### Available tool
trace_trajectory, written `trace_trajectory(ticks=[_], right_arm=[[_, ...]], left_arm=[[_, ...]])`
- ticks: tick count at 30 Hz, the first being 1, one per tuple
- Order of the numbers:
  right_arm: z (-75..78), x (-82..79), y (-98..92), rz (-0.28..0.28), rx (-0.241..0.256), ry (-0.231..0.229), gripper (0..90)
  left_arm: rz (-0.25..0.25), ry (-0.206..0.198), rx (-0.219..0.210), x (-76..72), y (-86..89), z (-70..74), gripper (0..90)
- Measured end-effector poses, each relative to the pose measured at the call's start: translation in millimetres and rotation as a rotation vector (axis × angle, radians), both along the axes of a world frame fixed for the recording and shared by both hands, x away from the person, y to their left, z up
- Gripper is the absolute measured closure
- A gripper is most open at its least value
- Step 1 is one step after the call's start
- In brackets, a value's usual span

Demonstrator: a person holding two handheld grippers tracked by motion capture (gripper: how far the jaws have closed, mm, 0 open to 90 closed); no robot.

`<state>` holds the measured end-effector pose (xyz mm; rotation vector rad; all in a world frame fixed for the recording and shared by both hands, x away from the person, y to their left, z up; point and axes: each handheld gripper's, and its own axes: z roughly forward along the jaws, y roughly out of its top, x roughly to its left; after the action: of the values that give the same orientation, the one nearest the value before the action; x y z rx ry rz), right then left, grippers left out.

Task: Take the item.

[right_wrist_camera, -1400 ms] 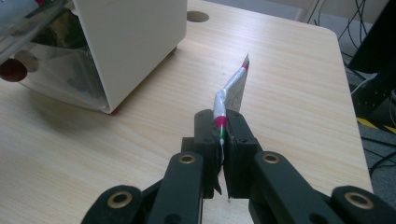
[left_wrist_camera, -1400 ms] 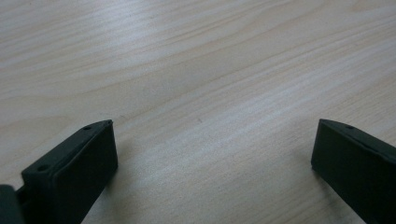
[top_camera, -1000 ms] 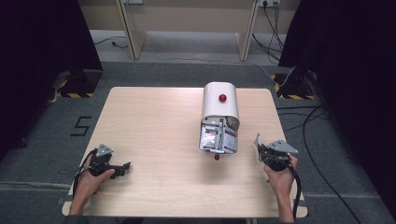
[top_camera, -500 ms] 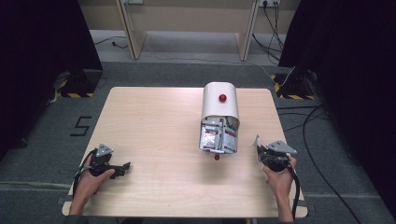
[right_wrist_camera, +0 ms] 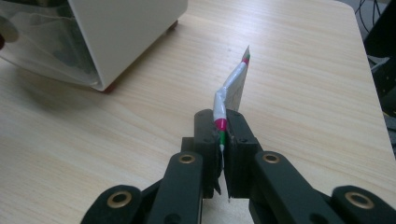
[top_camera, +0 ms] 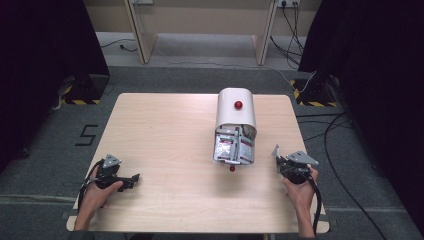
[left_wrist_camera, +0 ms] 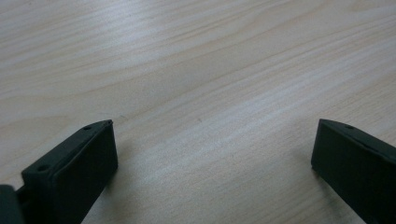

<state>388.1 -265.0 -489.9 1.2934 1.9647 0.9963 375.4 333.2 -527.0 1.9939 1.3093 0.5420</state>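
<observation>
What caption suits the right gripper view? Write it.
Right gripper shut on a thin sachet, beside the white dispenser.

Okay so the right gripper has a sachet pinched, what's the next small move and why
Probably carry the sachet left toward the open mouth of the white box. The right gripper is shut on the sachet's edge, clear of the box, where similar packets sit. The left gripper rests open over bare table.

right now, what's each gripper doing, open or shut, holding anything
Left gripper: open, jaws wide apart over the pale wooden table, holding nothing.
Right gripper: shut on a thin white sachet with red and green print.
</observation>
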Motion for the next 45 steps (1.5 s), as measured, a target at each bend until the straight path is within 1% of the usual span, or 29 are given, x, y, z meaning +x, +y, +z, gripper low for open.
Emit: trace_trajectory(ticks=[4,10,12,14,16,17,18,20,22,23,25,26,30,34,38,40,42,45], right_arm=[[-0.3,0.1,-3.8,-0.008,0.016,0.003,85.3],[-0.8,0.6,-4.7,-0.011,0.017,0.005,83.9],[-2.2,1.5,-4.9,-0.015,0.013,0.015,82.1],[-3.5,1.7,-4.8,-0.018,0.005,0.023,80.9],[-3.5,2.1,-4.9,-0.022,-0.001,0.020,78.4],[-3.2,2.3,-5.0,-0.026,0.002,0.022,76.5],[-3.2,2.3,-5.8,-0.039,-0.010,0.024,72.6],[-3.2,1.9,-5.7,-0.049,-0.013,0.029,71.1],[-2.8,2.6,-7.9,-0.059,-0.040,0.027,67.8],[-2.6,2.3,-8.0,-0.073,-0.050,0.030,66.0],[-2.4,2.7,-9.7,-0.078,-0.068,0.030,63.8],[-2.4,2.5,-9.4,-0.086,-0.066,0.033,63.7],[-3.2,4.2,-11.2,-0.091,-0.083,0.037,63.0],[-5.9,6.3,-11.5,-0.107,-0.091,0.055,59.4],[-6.5,7.4,-11.3,-0.106,-0.090,0.052,58.7],[-7.2,8.3,-11.7,-0.104,-0.096,0.054,56.7],[-7.8,8.9,-12.7,-0.108,-0.085,0.065,55.8],[-8.0,9.4,-13.9,-0.109,-0.082,0.067,55.0]], left_arm=[[0.000,0.000,0.000,0.0,0.0,0.0,0.0],[-0.001,0.000,0.000,-0.1,0.0,0.0,0.0],[0.000,0.000,0.001,-0.1,0.0,0.0,0.0],[-0.001,0.001,0.002,-0.1,0.1,0.1,0.0],[-0.001,0.000,0.000,-0.2,0.0,0.0,0.0],[-0.001,0.000,0.000,-0.2,-0.1,0.0,0.0],[-0.001,0.000,0.000,-0.2,-0.1,0.0,0.0],[-0.001,0.000,0.000,-0.3,-0.1,0.0,0.0],[-0.001,0.000,0.001,-0.3,-0.1,0.1,0.0],[-0.001,0.000,0.000,-0.3,-0.1,0.0,0.0],[-0.001,0.000,0.000,-0.3,-0.1,0.1,0.0],[-0.001,0.000,0.001,-0.3,-0.1,0.1,0.0],[-0.001,0.000,0.001,-0.2,-0.1,0.1,0.0],[-0.001,0.000,0.001,-0.2,0.0,0.1,0.0],[-0.001,0.000,0.000,-0.2,-0.1,0.1,0.0],[-0.001,0.000,0.000,-0.2,-0.1,0.1,0.0],[-0.001,0.000,0.000,-0.2,-0.1,0.1,0.0],[0.000,0.000,0.000,-0.1,0.0,0.0,0.0]])
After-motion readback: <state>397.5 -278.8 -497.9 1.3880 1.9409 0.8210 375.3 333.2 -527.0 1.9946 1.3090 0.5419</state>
